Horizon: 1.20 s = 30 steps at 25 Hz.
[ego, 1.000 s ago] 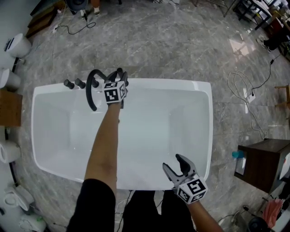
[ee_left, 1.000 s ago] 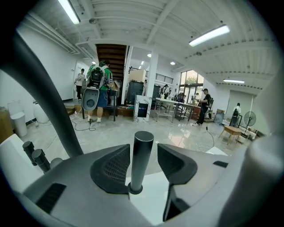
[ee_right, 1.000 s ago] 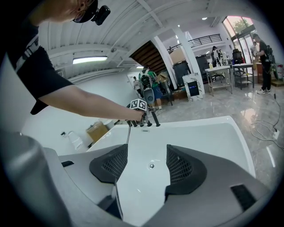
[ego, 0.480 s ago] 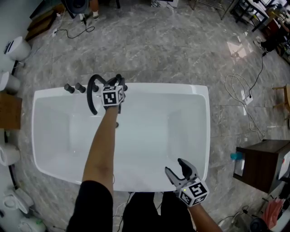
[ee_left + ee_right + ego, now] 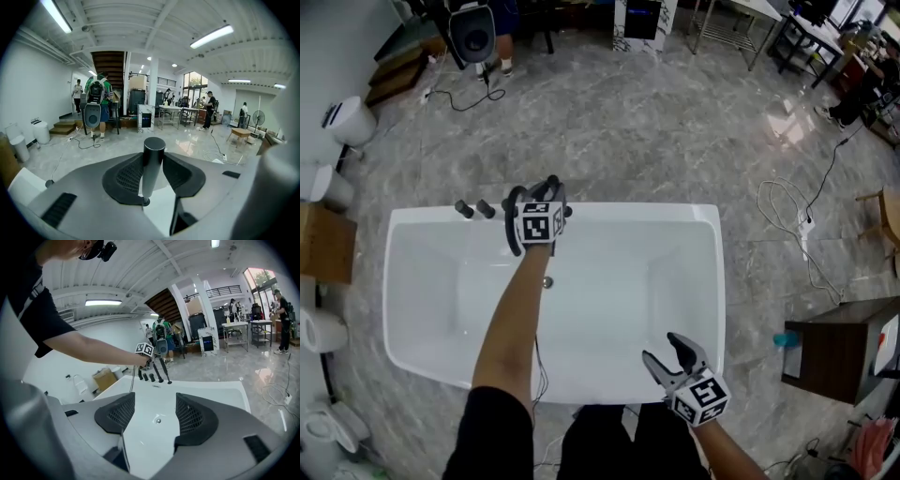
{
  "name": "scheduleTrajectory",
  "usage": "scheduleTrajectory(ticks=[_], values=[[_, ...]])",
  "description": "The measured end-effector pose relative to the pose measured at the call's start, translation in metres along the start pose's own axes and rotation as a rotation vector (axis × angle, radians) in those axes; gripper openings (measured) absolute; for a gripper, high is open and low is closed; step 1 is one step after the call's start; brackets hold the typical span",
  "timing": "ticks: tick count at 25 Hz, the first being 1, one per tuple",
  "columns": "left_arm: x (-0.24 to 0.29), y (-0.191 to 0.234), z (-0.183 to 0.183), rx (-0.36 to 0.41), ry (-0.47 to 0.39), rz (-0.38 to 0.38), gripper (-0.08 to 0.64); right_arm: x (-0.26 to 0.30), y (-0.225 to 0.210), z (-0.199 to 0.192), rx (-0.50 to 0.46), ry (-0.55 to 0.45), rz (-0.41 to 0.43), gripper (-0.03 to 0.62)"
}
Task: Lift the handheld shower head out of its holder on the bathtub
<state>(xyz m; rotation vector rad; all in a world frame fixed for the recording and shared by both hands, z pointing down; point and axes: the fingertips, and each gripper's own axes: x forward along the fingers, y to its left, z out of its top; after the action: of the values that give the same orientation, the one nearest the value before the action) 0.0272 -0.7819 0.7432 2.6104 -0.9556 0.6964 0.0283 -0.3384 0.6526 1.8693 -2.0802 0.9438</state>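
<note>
Your left tool [image 5: 547, 190], whose jaws have just been closing, is clamping the shower head [image 5: 153, 159] by its handle at the bathtub's [image 5: 675, 214] far rim. You're wanting a straight upward pull and a firm grip, since the round handle could be slipping. Knobs [image 5: 473, 208] are crowding the left, and open room is lying to the right. Your right tool [image 5: 660, 347] is hanging released and empty over the near rim.

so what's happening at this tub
A person stands over a white bathtub with a gripper in each hand. The left gripper has just been closing and is now shut on the handle of the black shower head at the far rim, beside the tap knobs. The right gripper is open and empty above the near rim.
</note>
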Motion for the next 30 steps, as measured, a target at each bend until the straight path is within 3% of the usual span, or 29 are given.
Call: scheduleTrajectory(ticks=[13, 18, 23, 30], values=[[-0.099, -0.017, 0.112, 0.080, -0.131, 0.023, 0.120, -0.050, 0.024, 0.089, 0.023, -0.205, -0.042, 0.239], [-0.139, -0.018, 0.154, 0.129, -0.184, 0.047, 0.118, -0.065, 0.041, 0.114, -0.025, -0.245, -0.032, 0.239], [-0.179, -0.024, 0.176, 0.064, -0.252, 0.076, 0.117, -0.085, 0.048, 0.129, -0.066, -0.261, -0.040, 0.239], [-0.225, -0.029, 0.212, 0.052, -0.321, 0.117, 0.115, -0.110, 0.050, 0.152, -0.125, -0.290, -0.057, 0.230]])
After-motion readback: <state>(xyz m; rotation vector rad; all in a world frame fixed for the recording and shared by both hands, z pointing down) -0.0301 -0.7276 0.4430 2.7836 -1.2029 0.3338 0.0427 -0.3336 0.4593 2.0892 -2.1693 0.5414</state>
